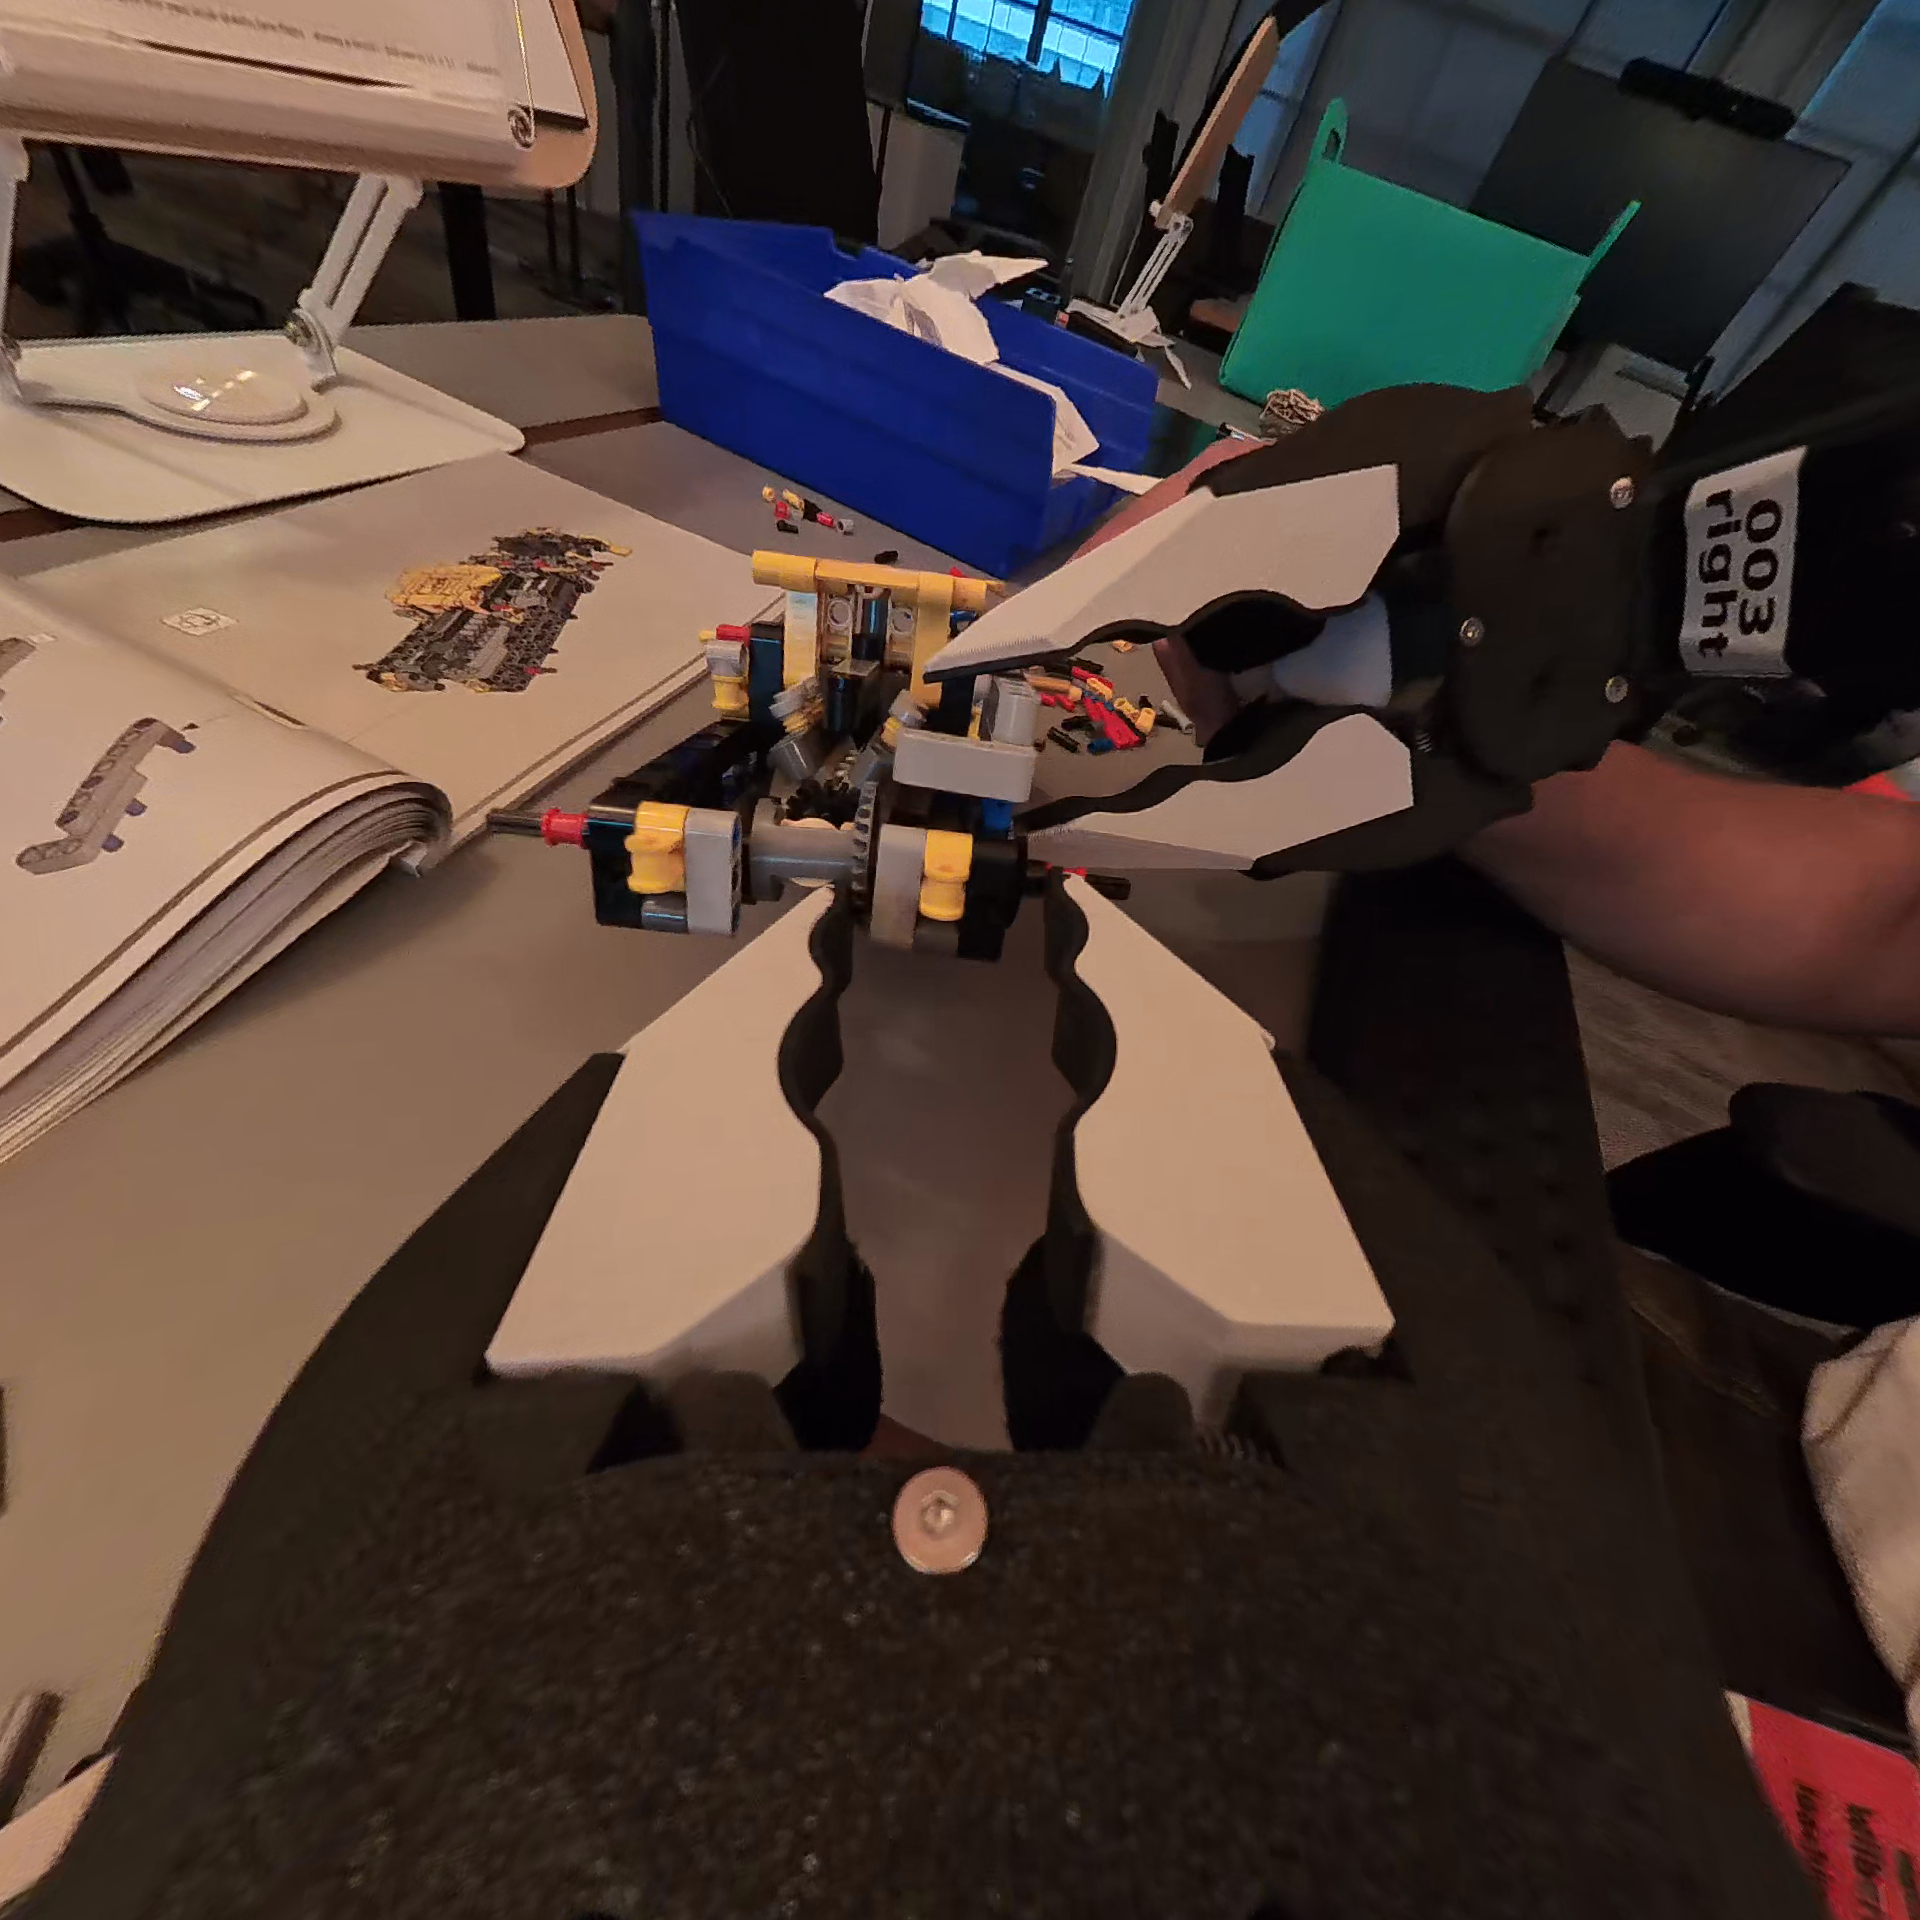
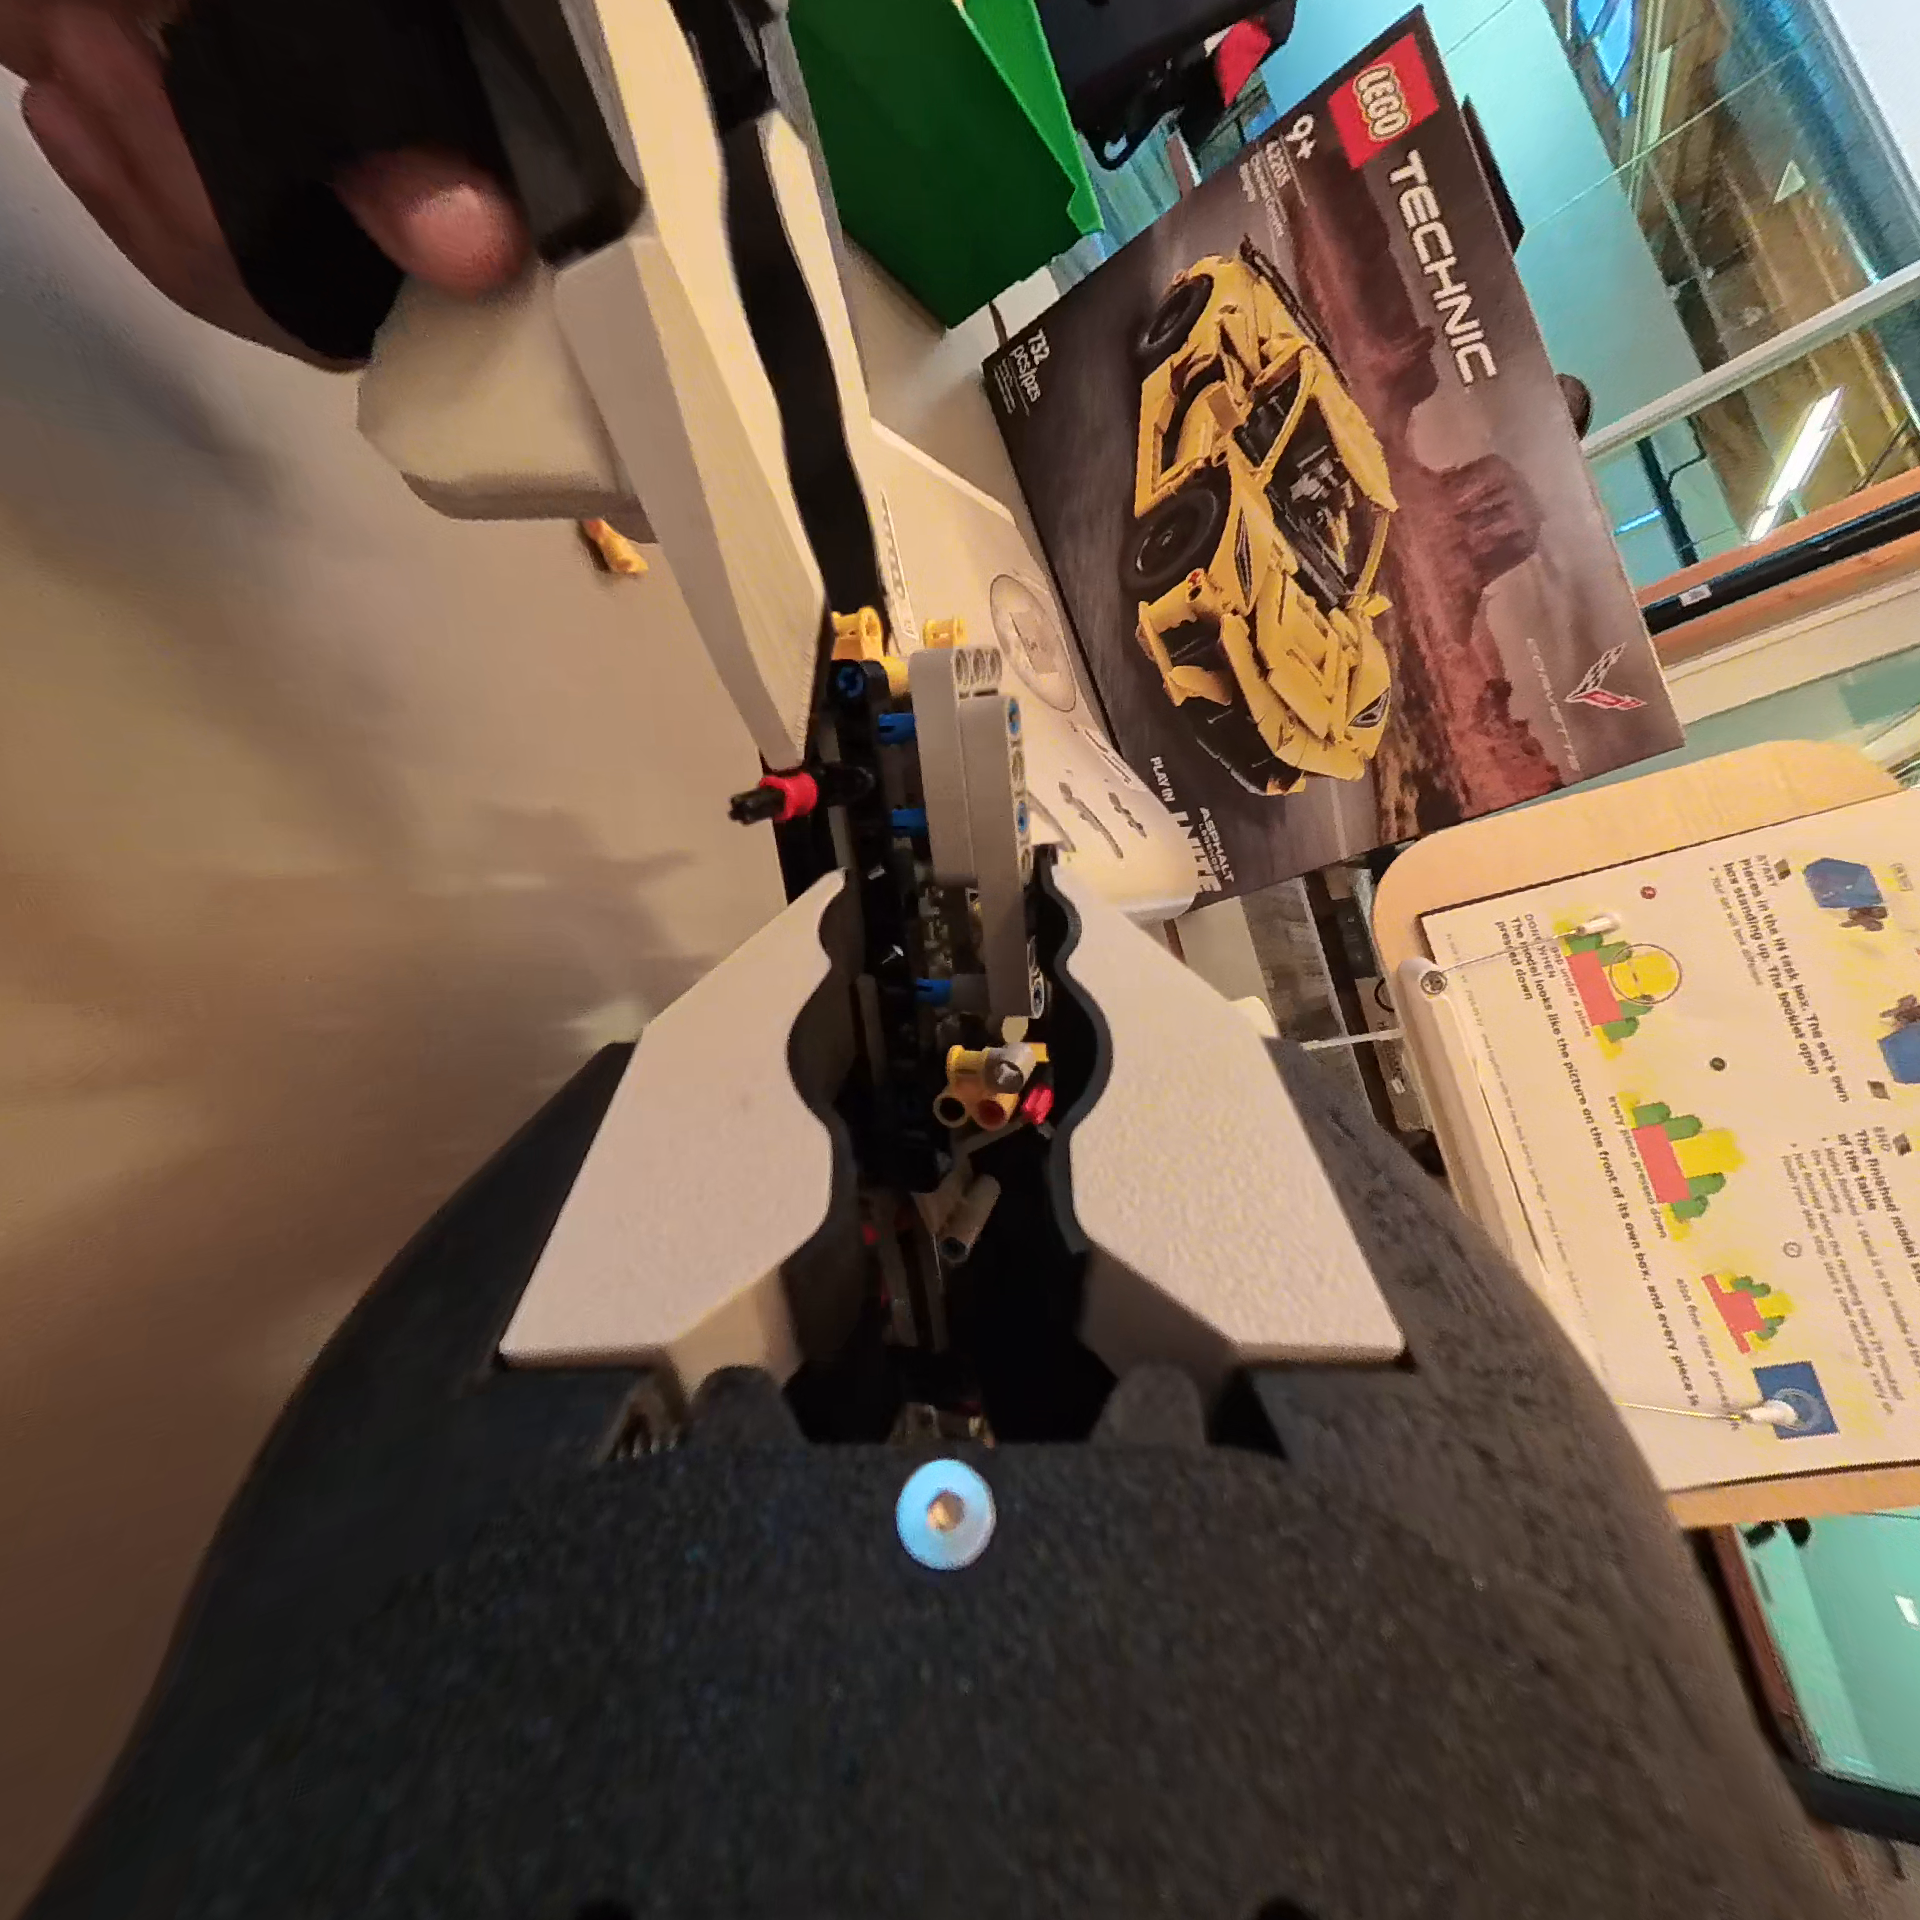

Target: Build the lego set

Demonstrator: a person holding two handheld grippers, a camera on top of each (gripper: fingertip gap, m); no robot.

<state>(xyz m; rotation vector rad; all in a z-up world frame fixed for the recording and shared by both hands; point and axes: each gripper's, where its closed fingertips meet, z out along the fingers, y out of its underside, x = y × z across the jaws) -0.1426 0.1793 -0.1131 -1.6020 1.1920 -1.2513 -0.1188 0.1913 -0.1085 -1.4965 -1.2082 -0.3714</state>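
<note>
The partly built lego model (image 1: 831,748) of black, yellow and grey pieces is held above the grey table (image 1: 312,1143). My left gripper (image 1: 945,899) is shut on its near end, around a yellow and black axle block. My right gripper (image 1: 982,758) comes in from the right and is shut on the model's side, across a grey beam (image 1: 966,758). In the right wrist view the model (image 2: 935,935) sits between the right gripper's (image 2: 945,894) fingers, grey beam (image 2: 982,821) against the right one. The left gripper's fingers (image 2: 717,499) reach down onto the model's far end.
An open instruction booklet (image 1: 312,675) lies to the left. A blue bin (image 1: 883,395) with crumpled paper stands behind the model, and a green bin (image 1: 1392,291) is farther right. Loose small pieces (image 1: 1091,717) lie by the model. The set's box (image 2: 1351,468) and a sheet on a stand (image 2: 1683,1143) stand nearby. My two grippers' fingertips are within a few centimetres of each other.
</note>
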